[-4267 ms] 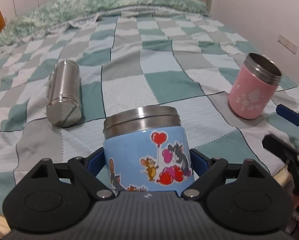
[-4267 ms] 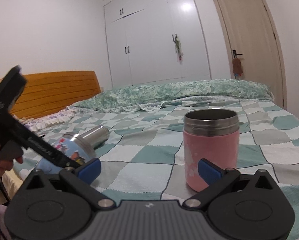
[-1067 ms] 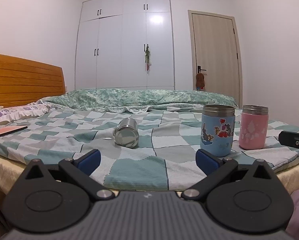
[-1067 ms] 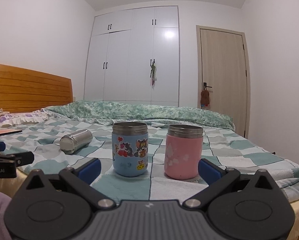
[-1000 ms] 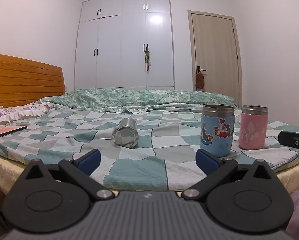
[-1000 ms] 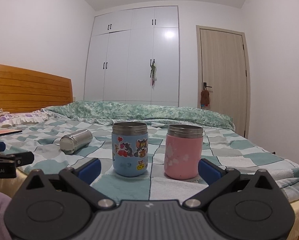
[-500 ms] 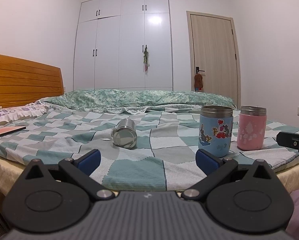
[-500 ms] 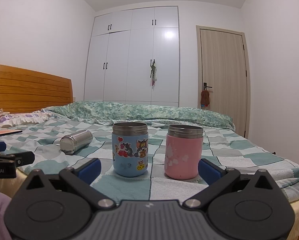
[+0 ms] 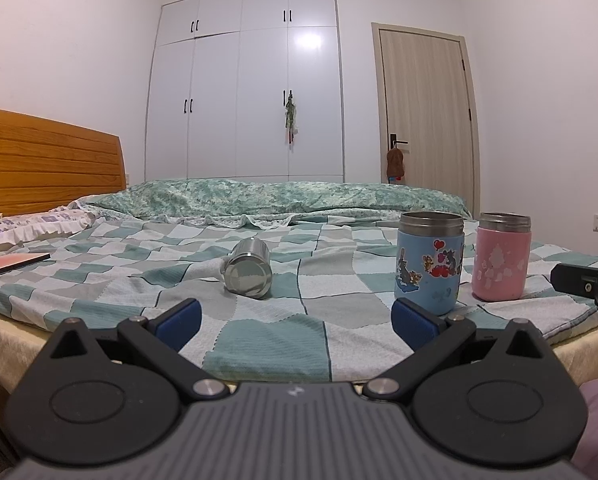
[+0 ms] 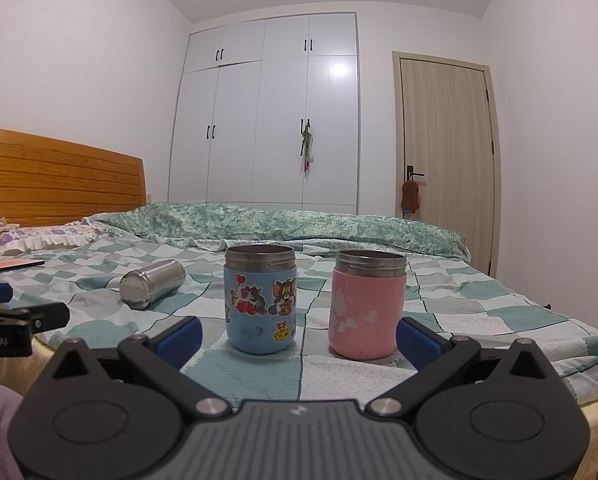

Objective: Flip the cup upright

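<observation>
A blue cartoon cup [image 9: 429, 264] [image 10: 260, 299] and a pink cup [image 9: 501, 256] [image 10: 366, 305] stand upright, side by side, on the checked bedspread [image 9: 259, 332]. A bare steel cup [image 9: 248, 268] [image 10: 151, 283] lies on its side further left, base towards me. My left gripper [image 9: 295, 322] is open and empty, held back at the bed's near edge. My right gripper [image 10: 299, 340] is open and empty, just in front of the blue and pink cups, touching neither.
A wooden headboard [image 9: 47, 168] and pillows [image 9: 31, 226] are at the left. A folded green duvet [image 9: 283, 200] lies along the far side. A book [image 9: 13, 262] lies at the left edge. White wardrobes [image 9: 251, 92] and a door [image 9: 425, 120] stand behind.
Over four seconds both grippers let go of the cups and drew back from the bed. In the last second the views barely shift; the cups stay put.
</observation>
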{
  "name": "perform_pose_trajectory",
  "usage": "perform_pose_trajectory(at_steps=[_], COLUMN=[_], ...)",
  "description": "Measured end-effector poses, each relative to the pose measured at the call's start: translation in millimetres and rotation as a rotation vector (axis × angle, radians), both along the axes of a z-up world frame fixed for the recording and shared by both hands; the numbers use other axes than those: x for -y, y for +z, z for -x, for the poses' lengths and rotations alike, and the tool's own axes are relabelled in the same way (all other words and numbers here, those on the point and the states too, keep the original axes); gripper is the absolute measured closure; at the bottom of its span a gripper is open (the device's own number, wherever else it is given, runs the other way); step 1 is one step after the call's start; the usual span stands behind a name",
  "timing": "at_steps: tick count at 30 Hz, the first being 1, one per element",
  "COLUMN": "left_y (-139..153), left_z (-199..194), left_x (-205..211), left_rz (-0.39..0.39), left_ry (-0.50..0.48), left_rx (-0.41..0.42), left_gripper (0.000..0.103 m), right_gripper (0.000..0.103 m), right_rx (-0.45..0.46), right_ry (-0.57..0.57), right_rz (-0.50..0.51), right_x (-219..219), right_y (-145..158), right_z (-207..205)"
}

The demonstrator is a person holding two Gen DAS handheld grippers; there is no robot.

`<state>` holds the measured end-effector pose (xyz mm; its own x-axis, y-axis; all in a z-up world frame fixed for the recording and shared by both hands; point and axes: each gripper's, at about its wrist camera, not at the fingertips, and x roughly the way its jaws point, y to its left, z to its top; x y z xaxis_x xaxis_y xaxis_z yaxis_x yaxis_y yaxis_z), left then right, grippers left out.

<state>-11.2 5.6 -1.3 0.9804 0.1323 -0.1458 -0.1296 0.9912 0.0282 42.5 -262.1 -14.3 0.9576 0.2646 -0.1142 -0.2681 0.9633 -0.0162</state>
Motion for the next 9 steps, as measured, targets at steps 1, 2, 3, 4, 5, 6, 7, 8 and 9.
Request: perform_pose_trajectory(at_steps=[1,2,3,4,5,6,7,8,9], left_y=[0.2,0.2,0.4,0.5,0.5,0.6,0.9,1.0,1.0], left_z=[0.0,0.1,-0.2,0.0,-0.4,-0.6,-0.7,-0.8,-0.4], left_x=[0.1,0.3,0.3,0.5,0.5,0.6,1.1,1.7,1.4], left_rz=[0.000,0.001,0.002,0.003,0.003,0.002,0.002,0.002,0.002], left_ry=[-0.001,0.000,-0.001,0.000,-0.002,-0.002,-0.002,-0.004,-0.005], left_rx=[-0.001,-0.001,0.000,0.001,0.001,0.001,0.002,0.003,0.004], left_gripper=[0.000,0.000,0.000,0.000,0.000,0.000,0.000,0.000,0.000], right_gripper=[0.000,0.000,0.000,0.000,0.000,0.000,0.000,0.000,0.000], right_rx=[0.000,0.000,0.000,0.000,0.000,0.000,0.000,0.000,0.001], right_ry=[0.000,0.000,0.000,0.000,0.000,0.000,0.000,0.000,0.000], right_rz=[0.000,0.000,0.000,0.000,0.000,0.000,0.000,0.000,0.000], right_x=[0.0,0.0,0.0,0.0,0.0,0.0,-0.2,0.0,0.0], right_y=[0.0,0.0,0.0,0.0,0.0,0.0,-0.1,-0.1,0.0], right_z=[0.0,0.0,0.0,0.0,0.0,0.0,-0.2,0.0,0.0])
